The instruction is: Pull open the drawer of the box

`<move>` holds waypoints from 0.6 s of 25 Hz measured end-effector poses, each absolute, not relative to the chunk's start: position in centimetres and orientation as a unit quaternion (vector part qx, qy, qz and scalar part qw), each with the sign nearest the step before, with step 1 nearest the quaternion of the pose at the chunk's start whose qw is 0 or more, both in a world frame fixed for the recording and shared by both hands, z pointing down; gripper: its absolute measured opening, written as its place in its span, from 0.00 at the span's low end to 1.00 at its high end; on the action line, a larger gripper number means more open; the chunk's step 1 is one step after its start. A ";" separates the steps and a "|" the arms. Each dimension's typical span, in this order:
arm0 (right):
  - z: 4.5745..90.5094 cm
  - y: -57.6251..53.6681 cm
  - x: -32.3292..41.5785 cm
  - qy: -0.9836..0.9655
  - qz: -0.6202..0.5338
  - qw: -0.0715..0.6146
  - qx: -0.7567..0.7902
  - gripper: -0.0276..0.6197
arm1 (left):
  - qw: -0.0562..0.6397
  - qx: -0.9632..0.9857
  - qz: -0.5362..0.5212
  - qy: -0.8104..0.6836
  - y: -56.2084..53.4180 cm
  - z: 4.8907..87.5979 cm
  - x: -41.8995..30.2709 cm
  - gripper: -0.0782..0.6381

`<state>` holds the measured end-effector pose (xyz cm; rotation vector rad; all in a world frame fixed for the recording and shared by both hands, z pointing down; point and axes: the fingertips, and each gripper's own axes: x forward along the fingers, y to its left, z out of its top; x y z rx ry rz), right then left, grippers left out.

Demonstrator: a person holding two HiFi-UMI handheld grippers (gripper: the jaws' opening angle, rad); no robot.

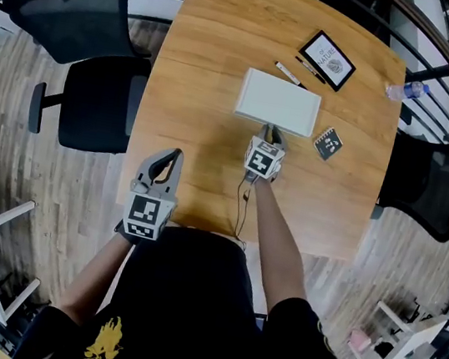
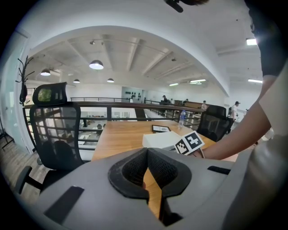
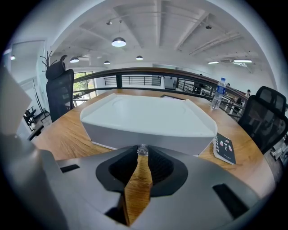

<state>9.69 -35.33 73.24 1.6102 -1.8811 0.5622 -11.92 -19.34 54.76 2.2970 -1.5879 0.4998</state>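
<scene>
A flat white box (image 1: 277,101) lies on the wooden table (image 1: 217,63). In the right gripper view its front wall (image 3: 148,134) fills the middle, with a small clear knob (image 3: 142,149) at the bottom centre. My right gripper (image 1: 271,131) is at that front side, and its pads (image 3: 142,152) pinch the knob. My left gripper (image 1: 173,155) hovers over the table's near left edge, well short of the box, with its fingertips (image 2: 147,150) together and nothing between them. The box (image 2: 159,140) shows in the left gripper view behind the right gripper's marker cube (image 2: 189,143).
A framed card (image 1: 328,61) and a pen (image 1: 288,73) lie beyond the box. A small spiral notebook (image 1: 328,143) lies at its right, and a water bottle (image 1: 406,91) at the table's right edge. Black office chairs (image 1: 90,69) (image 1: 434,187) flank the table. A cable (image 1: 241,211) trails from the right gripper.
</scene>
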 end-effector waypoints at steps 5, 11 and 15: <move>73.2 -35.6 9.6 -0.711 0.213 0.294 0.602 0.15 | 0.152 0.799 0.174 -0.555 -19.1 54.9 -12.0 0.13; 73.4 -34.9 9.7 -0.713 0.217 0.297 0.597 0.15 | 0.151 0.799 0.167 -0.557 -18.8 54.2 -11.5 0.13; 73.3 -34.7 9.5 -0.713 0.219 0.298 0.596 0.15 | 0.145 0.801 0.166 -0.557 -18.8 53.8 -11.7 0.13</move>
